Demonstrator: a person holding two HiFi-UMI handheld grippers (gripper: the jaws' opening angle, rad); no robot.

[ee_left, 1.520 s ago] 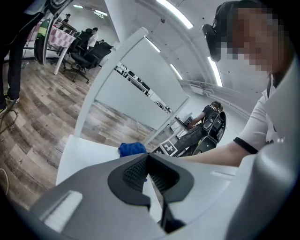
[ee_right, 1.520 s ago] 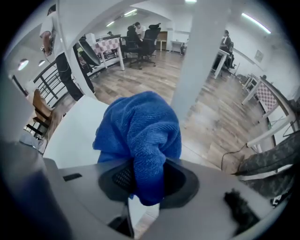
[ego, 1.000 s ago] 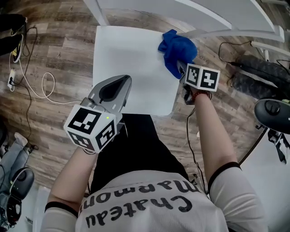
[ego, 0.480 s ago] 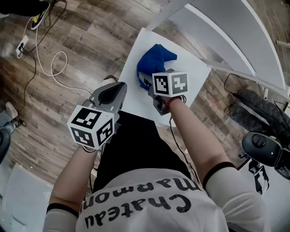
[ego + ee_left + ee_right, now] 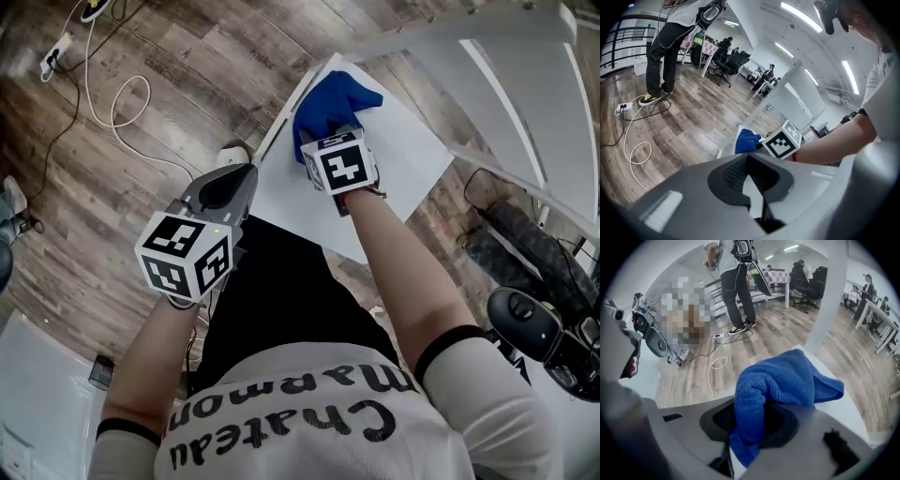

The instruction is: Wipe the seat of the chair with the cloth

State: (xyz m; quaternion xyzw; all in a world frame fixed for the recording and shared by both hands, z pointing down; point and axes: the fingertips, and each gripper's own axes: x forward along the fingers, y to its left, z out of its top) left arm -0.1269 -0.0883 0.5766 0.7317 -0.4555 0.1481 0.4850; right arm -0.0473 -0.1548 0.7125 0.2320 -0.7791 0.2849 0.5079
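The white chair seat lies tilted below me in the head view. A blue cloth rests on the seat's left part, close to its left edge. My right gripper is shut on the cloth, and its marker cube hides the jaws. In the right gripper view the cloth bulges out between the jaws of the right gripper and drapes onto the seat. My left gripper hangs shut and holds nothing, off the seat's near-left side above my lap. In its own view the left gripper points at the cloth.
White cables loop over the wood floor to the left. A white table frame stands at the upper right, with dark gear on the floor at right. A person stands further off beside desks and office chairs.
My right gripper has dragged the cloth across the seat from its far right corner to its left edge. The left gripper has stayed where it was.
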